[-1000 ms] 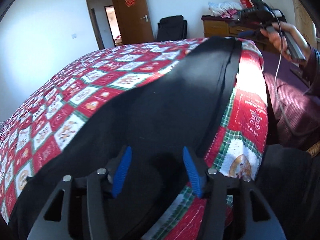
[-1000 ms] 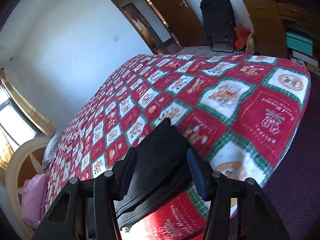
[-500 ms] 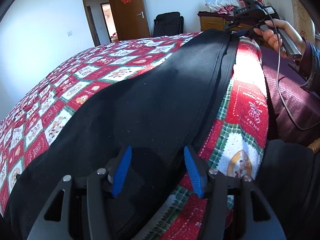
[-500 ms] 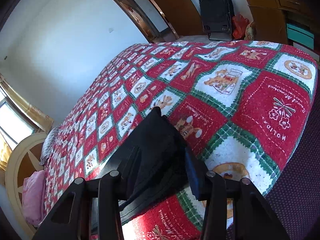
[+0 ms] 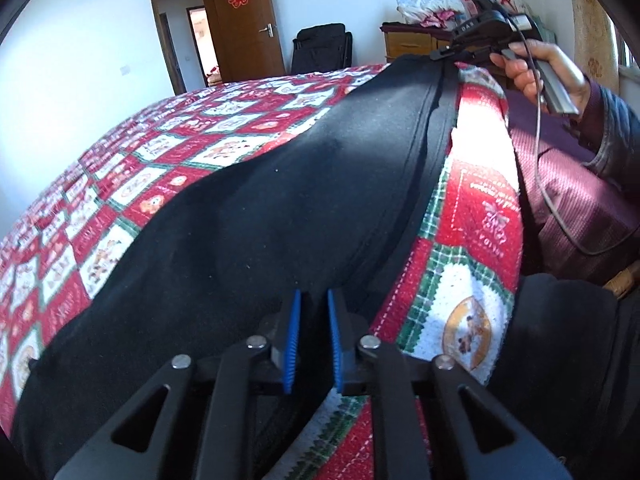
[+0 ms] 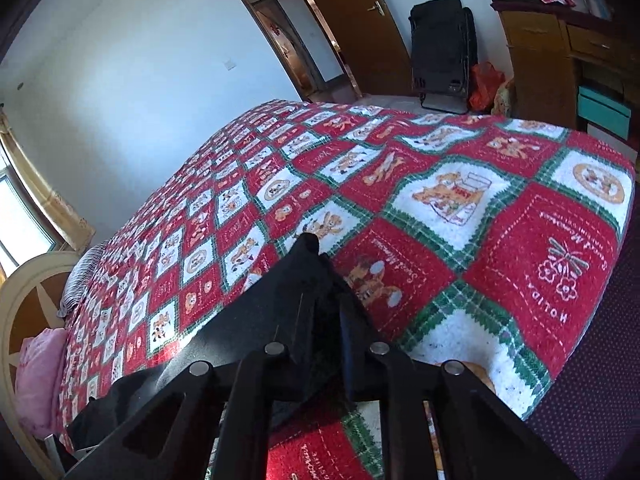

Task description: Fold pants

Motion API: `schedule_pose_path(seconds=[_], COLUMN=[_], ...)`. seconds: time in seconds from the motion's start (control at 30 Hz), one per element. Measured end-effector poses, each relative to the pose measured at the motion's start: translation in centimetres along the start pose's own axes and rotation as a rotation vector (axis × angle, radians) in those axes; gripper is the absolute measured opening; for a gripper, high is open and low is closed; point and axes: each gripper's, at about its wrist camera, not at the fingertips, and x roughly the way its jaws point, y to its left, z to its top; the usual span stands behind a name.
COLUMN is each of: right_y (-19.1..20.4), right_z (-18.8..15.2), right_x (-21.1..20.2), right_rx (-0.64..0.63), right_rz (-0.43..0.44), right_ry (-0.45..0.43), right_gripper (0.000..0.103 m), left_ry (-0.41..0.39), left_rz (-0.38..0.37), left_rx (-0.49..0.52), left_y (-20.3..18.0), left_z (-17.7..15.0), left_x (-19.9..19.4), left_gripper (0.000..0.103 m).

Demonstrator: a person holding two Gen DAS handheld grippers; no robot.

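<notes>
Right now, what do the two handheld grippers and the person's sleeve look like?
Both are black plastic linkage frames with triangular cut-outs and silver pivot pins. The left gripper has blue ribbed fingers. The right gripper looks darker, its pads in shadow. From the left wrist view it has a bar handle, white lettering, a small green light and a thin dark cable. The sleeve is grey over a dark purple cuff.

Matt black cloth pants (image 5: 260, 216) on nubbly quilt (image 6: 460, 200); ribbed blue fingers (image 5: 294, 344), glossy wooden door (image 5: 244, 36)
</notes>
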Motion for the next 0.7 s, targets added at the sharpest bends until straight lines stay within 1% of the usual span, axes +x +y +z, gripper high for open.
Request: schedule_pose_path(seconds=[0.13, 0.2, 0.27, 0.37, 0.43, 0.53, 0.57, 0.6, 0.7], right_y=[0.7, 1.1, 1.3, 1.7, 1.9, 1.7, 1.4, 1.1, 0.8], right_z=[0.2, 0.3, 0.4, 0.5, 0.3, 0.1, 0.0, -0.1, -0.7], right_x=[-0.7, -1.1, -1.6, -2.3, -3.0, -3.4, -3.3, -3.0, -1.7], right_rx=[-0.03, -0.046, -0.053, -0.061, -0.07, -0.08, -0.08, -0.075, -0.109], right_rz=[0.009, 0.012, 0.011, 0.018, 0.027, 0.02, 0.014, 0.005, -0.047], right_ry=[-0.013, -0.026, -0.038, -0.04, -0.045, -0.041, -0.034, -0.026, 0.026], right_gripper=[0.009, 0.009, 0.009, 0.009, 0.009, 0.009, 0.009, 0.009, 0.01], left_ry=[-0.017, -0.032, -0.055, -0.089, -0.106, -0.094, -0.083, -0.064, -0.072], left_rz=[-0.046, -0.055, -0.079, -0.102, -0.117, -0.135, -0.134, -0.115, -0.099], left_rx=[-0.054, -0.077, -0.113, -0.153, -0.158, -0.163, -0.161, -0.153, -0.159], left_y=[0.9, 1.4, 2.1, 2.9, 3.0, 3.0, 2.9, 2.6, 2.6], left_z=[0.0, 0.2, 0.3, 0.6, 0.6, -0.1, -0.3, -0.7, -0.9], left_x=[-0.4, -0.8, -1.4, -2.6, -3.3, -3.3, -3.0, -2.5, -2.0], left_gripper=[0.008, 0.006, 0.006, 0.006, 0.006, 0.006, 0.006, 0.006, 0.006])
